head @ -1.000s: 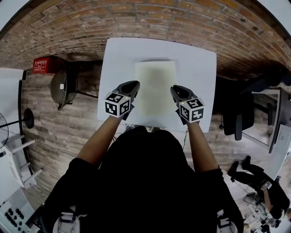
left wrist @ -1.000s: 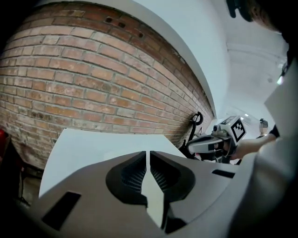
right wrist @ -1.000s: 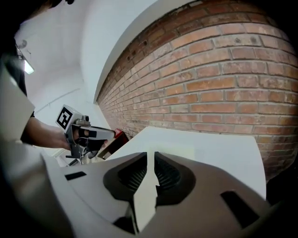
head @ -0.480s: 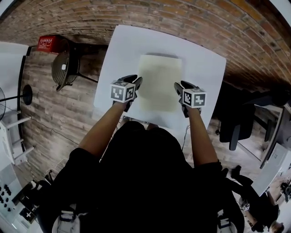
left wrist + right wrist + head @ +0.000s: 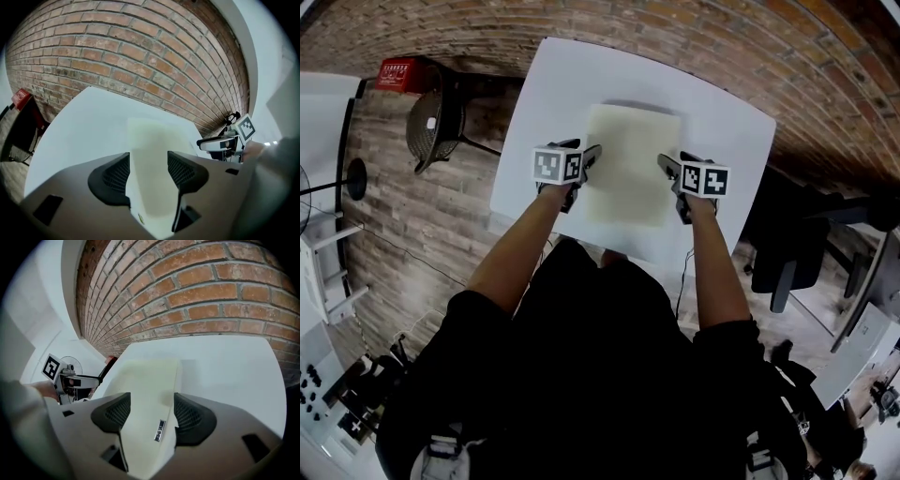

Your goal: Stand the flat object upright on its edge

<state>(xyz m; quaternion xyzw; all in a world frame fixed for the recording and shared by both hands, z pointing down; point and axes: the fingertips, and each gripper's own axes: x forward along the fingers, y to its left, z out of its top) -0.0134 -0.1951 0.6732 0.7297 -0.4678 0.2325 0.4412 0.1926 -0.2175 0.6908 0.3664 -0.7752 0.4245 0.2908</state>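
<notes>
The pale flat board (image 5: 633, 164) lies flat on the white table (image 5: 722, 122), directly between the two claws. The left gripper (image 5: 584, 167) is at the board's left long edge. Its jaws have just been opening and now stand apart, with that edge running up through the gap and neither pad closed on it. The right gripper (image 5: 673, 180) mirrors it at the opposite long edge, its jaws likewise just opened and standing apart. The board's edge, bearing a small dark label (image 5: 160, 431), lies between them ungripped. Both claws point down toward the table
</notes>
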